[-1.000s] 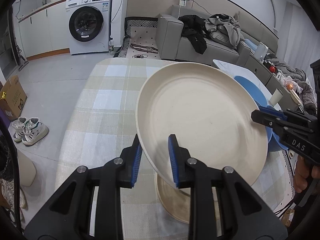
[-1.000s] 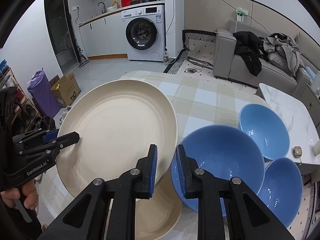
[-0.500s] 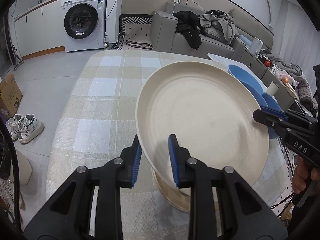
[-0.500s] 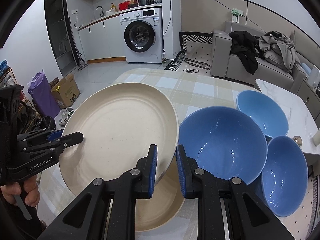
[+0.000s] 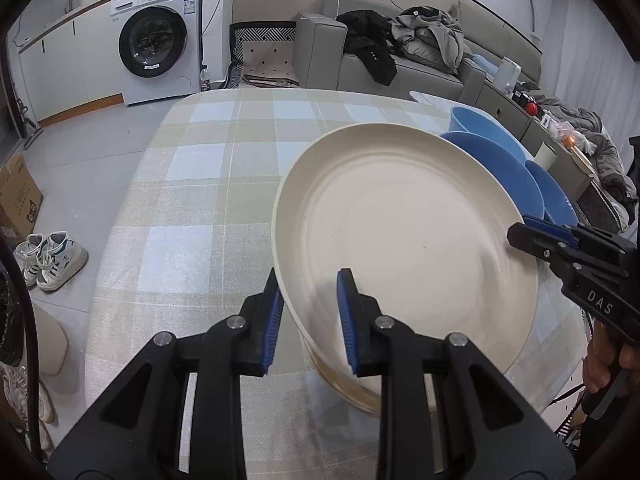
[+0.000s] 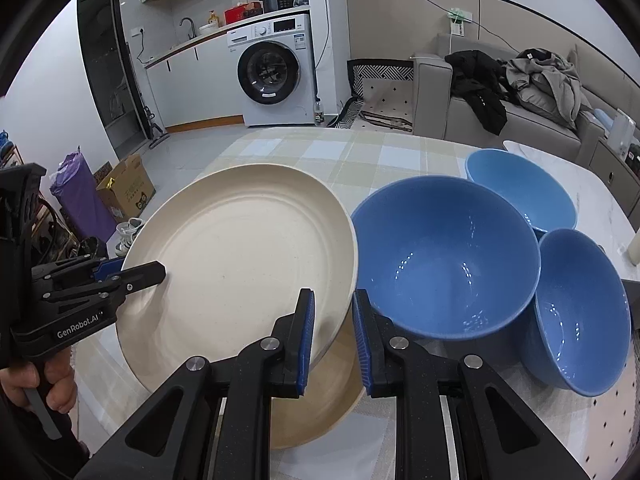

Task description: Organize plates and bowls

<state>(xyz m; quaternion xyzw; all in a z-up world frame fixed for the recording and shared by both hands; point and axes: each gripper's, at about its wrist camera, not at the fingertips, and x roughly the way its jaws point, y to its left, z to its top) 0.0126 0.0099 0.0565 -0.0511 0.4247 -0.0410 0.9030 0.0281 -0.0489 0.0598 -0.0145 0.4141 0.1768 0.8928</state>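
A large cream plate (image 5: 404, 236) (image 6: 240, 256) is held by both grippers just above a second cream plate (image 5: 352, 388) (image 6: 320, 404) lying on the checked tablecloth. My left gripper (image 5: 310, 312) is shut on its left rim and shows in the right wrist view (image 6: 136, 272). My right gripper (image 6: 332, 332) is shut on the opposite rim and shows in the left wrist view (image 5: 532, 236). Three blue bowls stand to the right: a large one (image 6: 448, 260), one behind it (image 6: 520, 188), a smaller one (image 6: 580, 308).
The checked tablecloth (image 5: 208, 184) spreads to the left and back. A white marble table (image 6: 592, 192) adjoins at the right. Shoes (image 5: 52, 256) and a cardboard box (image 5: 16, 196) lie on the floor at left. A sofa (image 5: 404, 64) and washing machine (image 5: 160, 44) stand behind.
Both grippers have lowered the cream plate toward the plate on the table. The blue bowls have come fully into the right wrist view.
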